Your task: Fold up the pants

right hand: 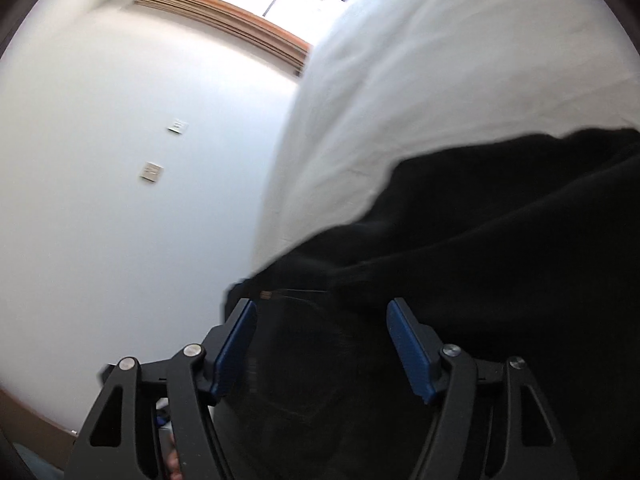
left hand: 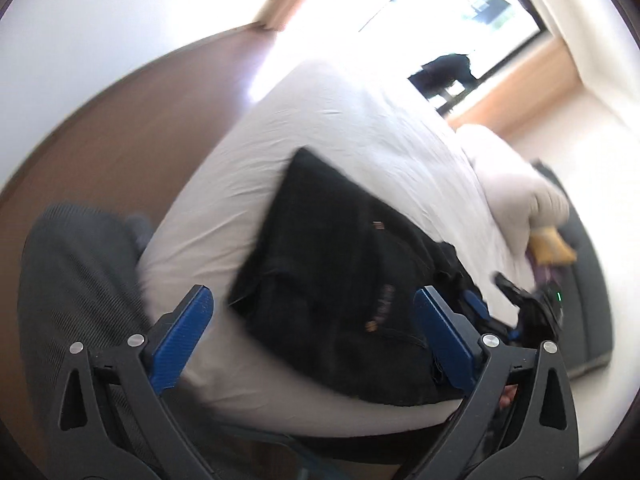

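Observation:
Black pants (left hand: pixel 328 248) lie folded into a rough rectangle on the white bed sheet (left hand: pixel 360 128), near the bed's front edge. My left gripper (left hand: pixel 314 296) hovers over them, open wide, with nothing pressed between its blue pads (left hand: pixel 180 340). In the right wrist view the pants (right hand: pixel 500 260) fill the lower right, bunched over the sheet (right hand: pixel 440 60). My right gripper (right hand: pixel 322 306) is open just above the dark cloth, and its pads (right hand: pixel 236 344) stand apart from it. A black housing with a green light (left hand: pixel 552 304), blurred, shows at the pants' right end.
An off-white bundle of bedding (left hand: pixel 516 188) and a yellow item (left hand: pixel 552 248) sit at the bed's right side. A person's grey trouser leg (left hand: pixel 80 280) stands left of the bed on the wooden floor (left hand: pixel 120 128). A white wall with switch plates (right hand: pixel 152 172) lies beyond.

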Demonstrator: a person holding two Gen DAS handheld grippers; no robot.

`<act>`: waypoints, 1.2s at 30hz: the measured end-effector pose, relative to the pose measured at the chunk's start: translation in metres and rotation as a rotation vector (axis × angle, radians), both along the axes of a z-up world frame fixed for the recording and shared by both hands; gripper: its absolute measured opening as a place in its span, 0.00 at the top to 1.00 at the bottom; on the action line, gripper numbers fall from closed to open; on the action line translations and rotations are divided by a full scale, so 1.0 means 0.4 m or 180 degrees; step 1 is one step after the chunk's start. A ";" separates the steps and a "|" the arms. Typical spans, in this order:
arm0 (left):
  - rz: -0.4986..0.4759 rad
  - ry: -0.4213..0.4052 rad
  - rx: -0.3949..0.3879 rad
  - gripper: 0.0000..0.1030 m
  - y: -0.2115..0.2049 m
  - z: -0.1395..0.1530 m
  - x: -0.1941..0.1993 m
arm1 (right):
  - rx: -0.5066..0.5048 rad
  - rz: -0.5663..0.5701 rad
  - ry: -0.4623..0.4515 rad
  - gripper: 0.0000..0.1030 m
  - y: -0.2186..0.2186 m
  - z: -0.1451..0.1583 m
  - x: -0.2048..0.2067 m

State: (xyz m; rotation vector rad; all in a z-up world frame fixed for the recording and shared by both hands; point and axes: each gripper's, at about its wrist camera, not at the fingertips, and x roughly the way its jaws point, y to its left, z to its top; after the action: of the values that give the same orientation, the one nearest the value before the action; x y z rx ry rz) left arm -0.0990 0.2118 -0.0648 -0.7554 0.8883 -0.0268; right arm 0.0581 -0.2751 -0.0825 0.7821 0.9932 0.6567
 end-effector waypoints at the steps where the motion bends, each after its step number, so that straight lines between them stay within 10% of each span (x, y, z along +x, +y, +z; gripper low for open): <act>1: 0.0073 0.0057 -0.0099 0.01 0.017 -0.016 -0.008 | 0.0140 0.0004 -0.0022 0.31 0.008 0.013 -0.008; 6: 0.0242 0.0132 -0.0660 0.01 0.054 -0.088 -0.003 | 0.0442 0.0013 0.0103 0.31 0.044 -0.021 -0.032; 19: 0.0312 0.0276 -0.1208 0.03 -0.015 -0.233 0.093 | 0.0766 -0.0075 0.0291 0.33 0.022 -0.091 -0.054; 26: 0.0287 0.0382 -0.1245 0.64 -0.033 -0.254 0.129 | 0.0757 -0.0058 0.0396 0.34 0.002 -0.126 -0.062; 36: 0.0432 0.0388 -0.1407 0.80 -0.017 -0.287 0.118 | 0.0735 -0.0035 0.0416 0.36 -0.003 -0.136 -0.053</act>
State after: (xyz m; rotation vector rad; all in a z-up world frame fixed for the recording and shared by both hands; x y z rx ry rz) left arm -0.0520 0.2049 -0.1797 -1.2393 0.9573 -0.0588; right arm 0.0369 -0.2762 -0.1370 1.0434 1.0421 0.7261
